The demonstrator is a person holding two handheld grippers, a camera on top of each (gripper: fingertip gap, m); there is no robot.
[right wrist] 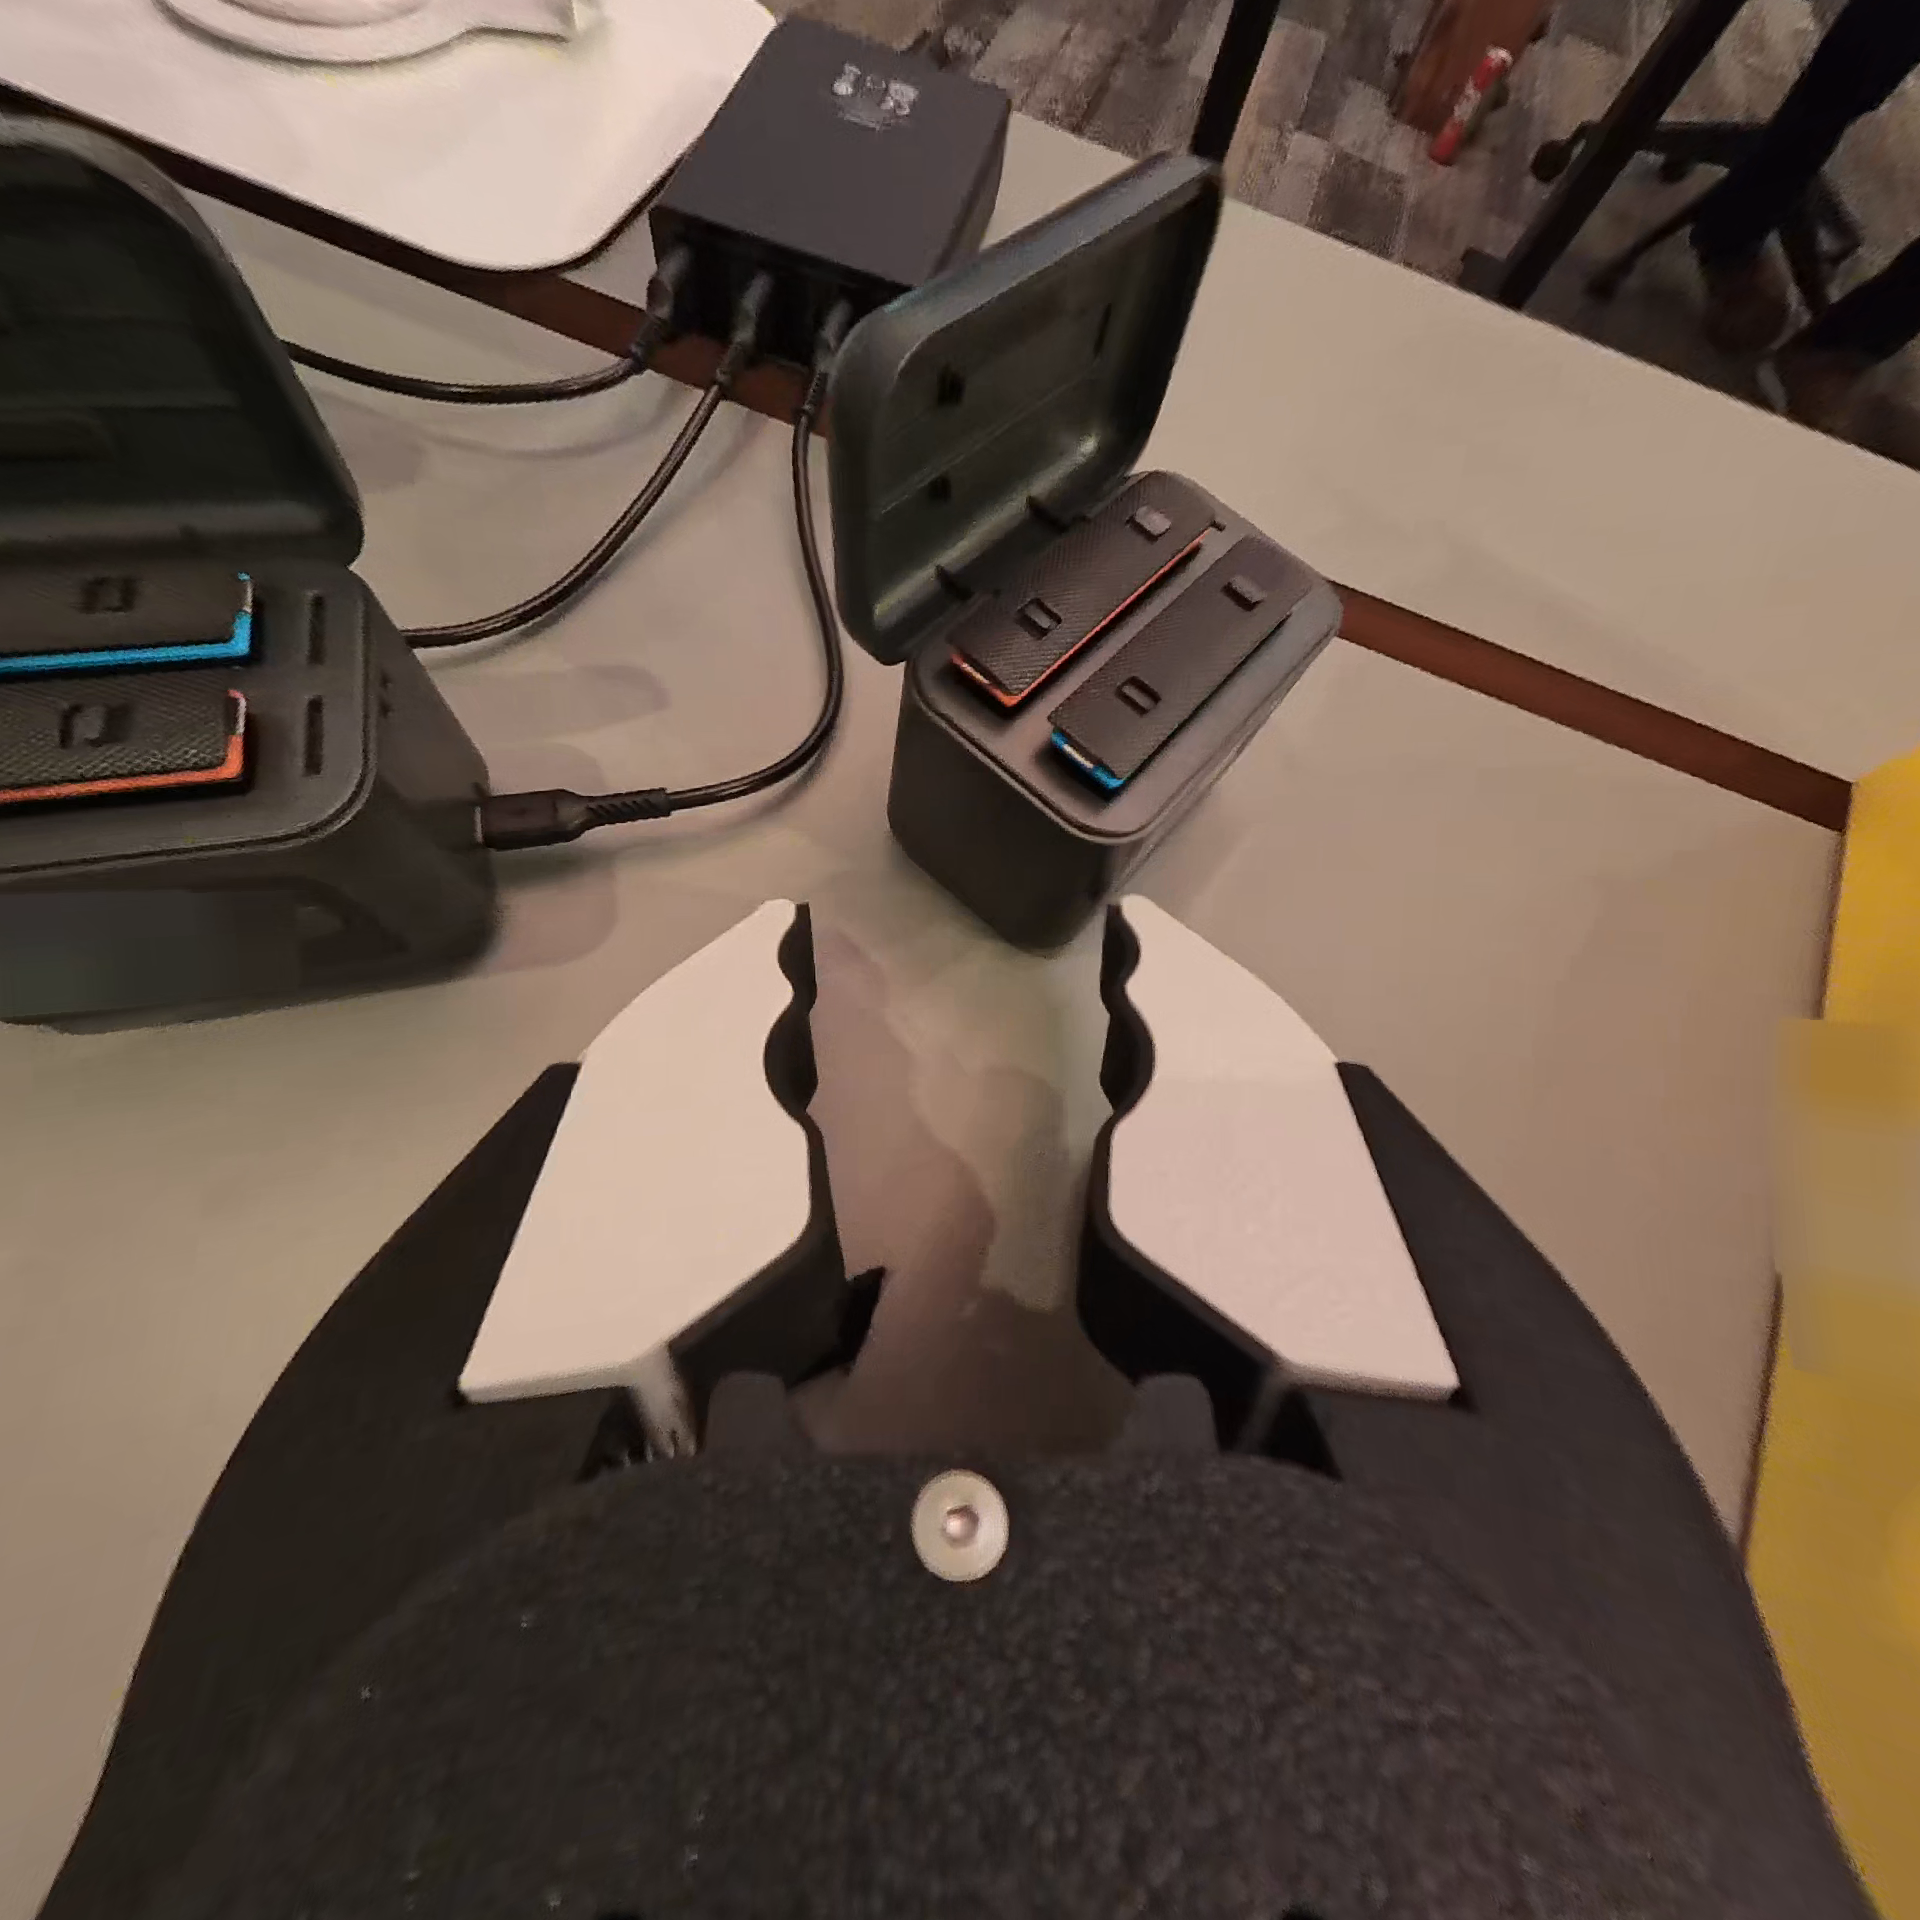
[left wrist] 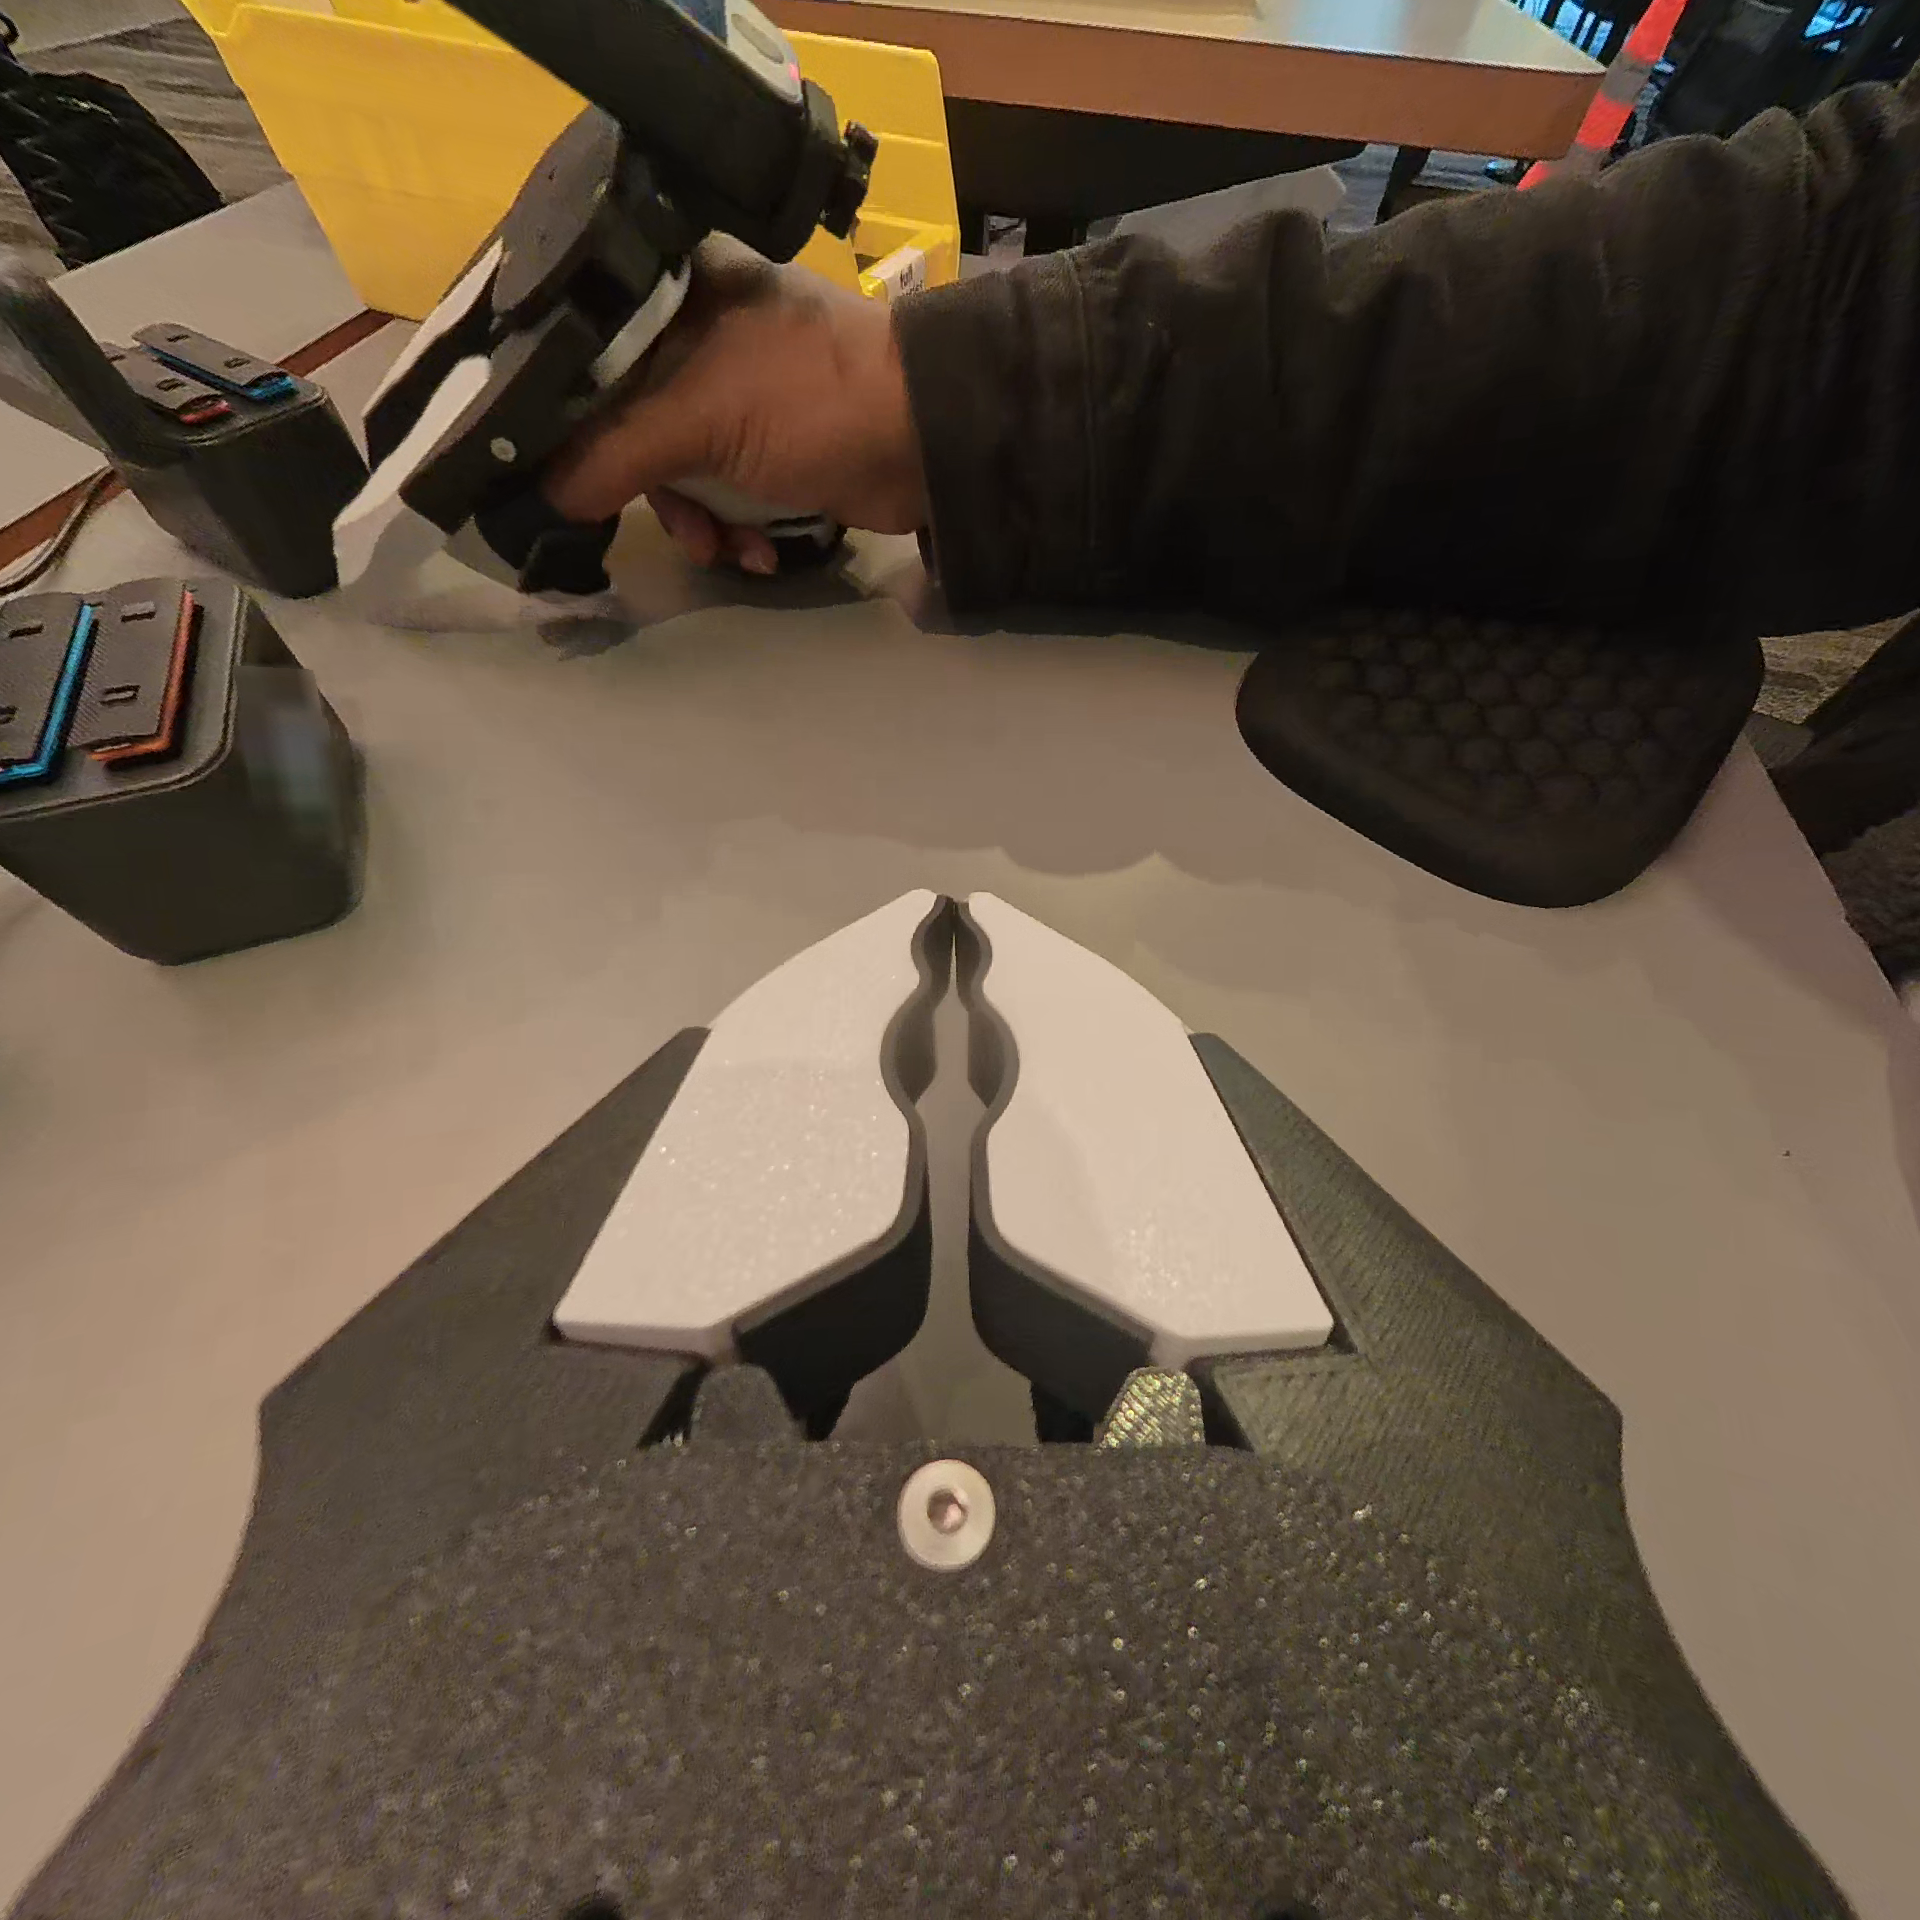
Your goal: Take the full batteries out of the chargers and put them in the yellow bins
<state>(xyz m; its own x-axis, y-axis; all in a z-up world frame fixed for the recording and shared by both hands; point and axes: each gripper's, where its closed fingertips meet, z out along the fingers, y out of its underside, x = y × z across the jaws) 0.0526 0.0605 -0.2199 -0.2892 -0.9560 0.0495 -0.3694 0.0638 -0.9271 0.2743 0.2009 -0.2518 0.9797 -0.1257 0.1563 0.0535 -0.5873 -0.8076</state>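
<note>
Nearest to where I stood, the left gripper [left wrist: 951, 914] hung low over the bare grey table [left wrist: 1143, 1039], its white fingers pinched together with only a sliver between the tips and nothing in them. A black honeycomb-patterned pad [left wrist: 1507, 748] lay just beyond it to the right, under the person's dark sleeve [left wrist: 1403, 416]. The right gripper [right wrist: 956, 925] was parted to a moderate gap and also empty, pointed down toward the nearer charger [right wrist: 1101, 748], whose front corner sat just past the fingertips, close but not touching. That charger's lid [right wrist: 1018, 416] stood open, and two batteries were seated in it side by side, one orange-edged battery [right wrist: 1081, 613] and one blue-edged battery [right wrist: 1174, 675]. A second charger [right wrist: 208, 748] stood to the left, well apart from the fingers, lid up, also holding a blue-edged and an orange-edged battery. Cables ran from both back to a black power block [right wrist: 831, 177] at the table's far edge. The yellow bins [left wrist: 416, 135] waited farther off, past the chargers. By my reckoning this was the approach for a pick, with no battery yet lifted out. The next move, I judged, called for the right gripper to rise over the charger's top, line its fingers across one battery's narrow sides, close firmly and pull straight up along the slot so the charger did not come with it.
</note>
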